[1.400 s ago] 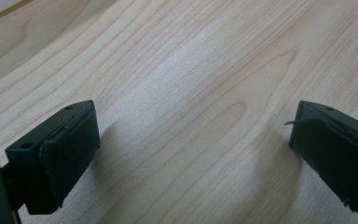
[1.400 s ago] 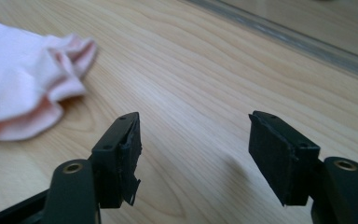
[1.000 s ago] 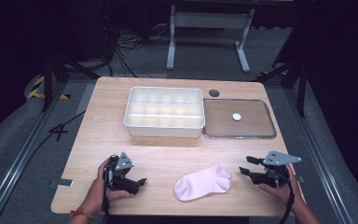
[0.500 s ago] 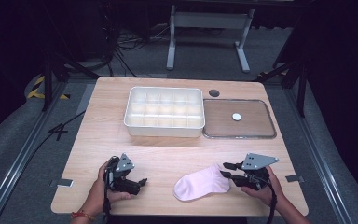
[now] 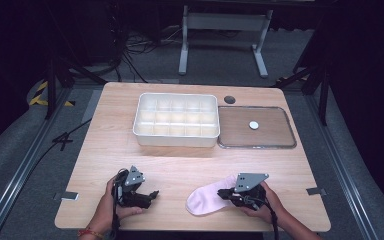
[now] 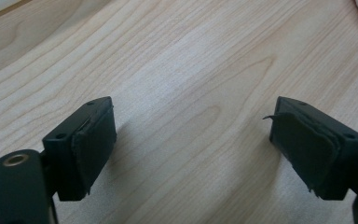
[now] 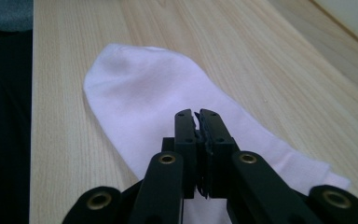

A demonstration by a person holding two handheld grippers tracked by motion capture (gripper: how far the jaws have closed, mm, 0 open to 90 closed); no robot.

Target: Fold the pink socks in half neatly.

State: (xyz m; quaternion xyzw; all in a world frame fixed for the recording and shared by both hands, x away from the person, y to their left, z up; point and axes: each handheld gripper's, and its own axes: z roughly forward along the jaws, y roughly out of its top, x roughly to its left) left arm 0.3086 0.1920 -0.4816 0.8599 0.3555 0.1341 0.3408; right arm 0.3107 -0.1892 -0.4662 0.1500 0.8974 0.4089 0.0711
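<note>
A pale pink sock [image 5: 205,201] lies flat near the table's front edge, right of centre. My right gripper [image 5: 225,194] is over the sock's right part, pointing left, with its jaws shut. In the right gripper view the black pads [image 7: 198,119] meet above the sock [image 7: 140,93], and I see no fabric pinched between them. My left gripper [image 5: 152,194] rests low at the front left, pointing right towards the sock. Its jaws have just been closing a little but still stand wide apart [image 6: 191,140], with only bare wood between them.
A white compartment tray [image 5: 176,136] stands at the middle back. To its right lies a clear flat lid [image 5: 257,145] with a small white disc [image 5: 253,125] on it. A dark round hole [image 5: 229,99] sits in the tabletop behind.
My right gripper has slid left from the table's right side onto the sock, and its jaws have gone from open to shut. The left hand has stayed in place.
</note>
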